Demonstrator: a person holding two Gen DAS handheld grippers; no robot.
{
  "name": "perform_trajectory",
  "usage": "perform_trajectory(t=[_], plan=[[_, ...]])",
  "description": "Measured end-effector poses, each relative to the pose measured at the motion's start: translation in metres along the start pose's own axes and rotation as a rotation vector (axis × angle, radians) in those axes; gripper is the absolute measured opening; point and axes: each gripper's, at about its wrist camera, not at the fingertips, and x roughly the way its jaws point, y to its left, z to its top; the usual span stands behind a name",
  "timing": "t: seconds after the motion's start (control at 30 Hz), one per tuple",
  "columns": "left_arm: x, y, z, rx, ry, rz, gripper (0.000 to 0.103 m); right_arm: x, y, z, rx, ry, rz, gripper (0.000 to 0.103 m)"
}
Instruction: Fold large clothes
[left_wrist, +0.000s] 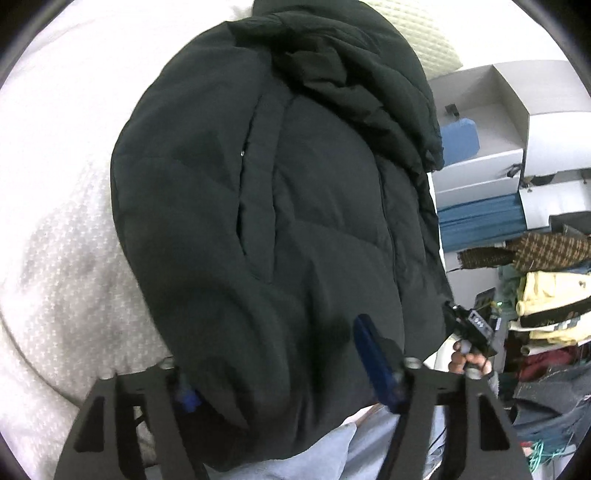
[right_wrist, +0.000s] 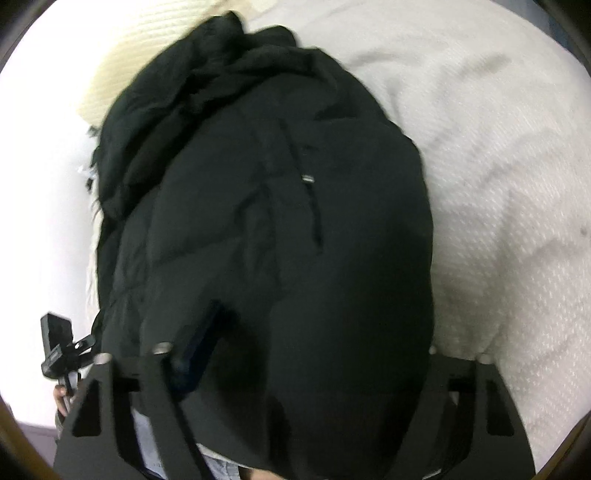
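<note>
While the black puffy jacket (left_wrist: 266, 206) lies on the white bed cover (left_wrist: 66, 266), its near bottom edge bulges up between both pairs of fingers. The jacket's long way runs straight ahead from the fingers, from the hem close by to the bunched hood far off by the cream pillow (left_wrist: 424, 40).

The left gripper (left_wrist: 277, 373) has the left part of the hem between its blue fingers (left_wrist: 373, 365). The fabric fills the gap and folds over one finger, so it looks like it is pinching the hem. The right gripper (right_wrist: 295, 369) has the right part of the hem in its gap too. One of its fingers (right_wrist: 195, 350) shows and the other is hidden under the cloth. It looks like a grip, but I cannot see both pads pressing.

Both hands are about the same way from the hem, one at each side. I think the next move is to lift the hem and carry it forward, along the long way, toward the hood. The puffy cloth may slip out.
</note>
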Motion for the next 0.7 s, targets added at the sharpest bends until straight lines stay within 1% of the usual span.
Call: perform_trajectory(t=[0.03, 0.07, 0.1, 0.13, 0.17, 0.2, 0.23, 0.33, 0.37, 0.43, 0.47, 0.57, 0.7], plan=[[0.002, 0.0, 0.0, 0.008, -0.001, 0.004, 0.05, -0.005, 0.008, -0.001, -0.032, -0.021, 0.015, 0.057], [0.006, 0.007, -0.003, 0.019, -0.005, 0.005, 0.04, -0.009, 0.014, -0.002, -0.059, -0.043, 0.019, 0.052], [0.004, 0.002, -0.004, 0.036, -0.021, 0.003, 0.035, -0.013, 0.021, -0.004, -0.077, -0.063, 0.021, 0.039], [0.003, 0.005, -0.007, 0.046, -0.034, -0.001, 0.026, -0.017, 0.026, -0.007, -0.09, -0.086, 0.023, 0.026], [0.001, 0.005, -0.008, 0.056, -0.049, -0.008, 0.02, -0.022, 0.03, -0.009, -0.102, -0.109, 0.024, 0.018], [-0.003, 0.002, -0.011, 0.066, -0.066, -0.017, 0.017, -0.027, 0.032, -0.012, -0.114, -0.132, 0.025, 0.017], [-0.007, 0.002, -0.012, 0.069, -0.074, -0.019, 0.012, -0.031, 0.036, -0.014, -0.127, -0.155, 0.027, 0.014], [-0.027, 0.002, -0.014, 0.052, -0.126, -0.063, 0.007, -0.048, 0.038, -0.016, -0.133, -0.197, 0.05, 0.009], [-0.038, 0.009, -0.017, 0.051, -0.143, -0.071, 0.006, -0.056, 0.038, -0.016, -0.131, -0.211, 0.062, 0.008], [-0.056, 0.006, -0.022, 0.068, -0.192, -0.043, 0.005, -0.07, 0.042, -0.015, -0.136, -0.24, 0.087, 0.007], [-0.065, 0.005, -0.026, 0.078, -0.207, -0.026, 0.004, -0.077, 0.046, -0.015, -0.145, -0.252, 0.097, 0.007], [-0.088, -0.003, -0.033, 0.068, -0.232, -0.019, 0.003, -0.093, 0.059, -0.019, -0.169, -0.267, 0.116, 0.007], [-0.135, -0.013, -0.042, 0.051, -0.312, -0.071, 0.003, -0.121, 0.074, -0.027, -0.2, -0.295, 0.152, 0.007]])
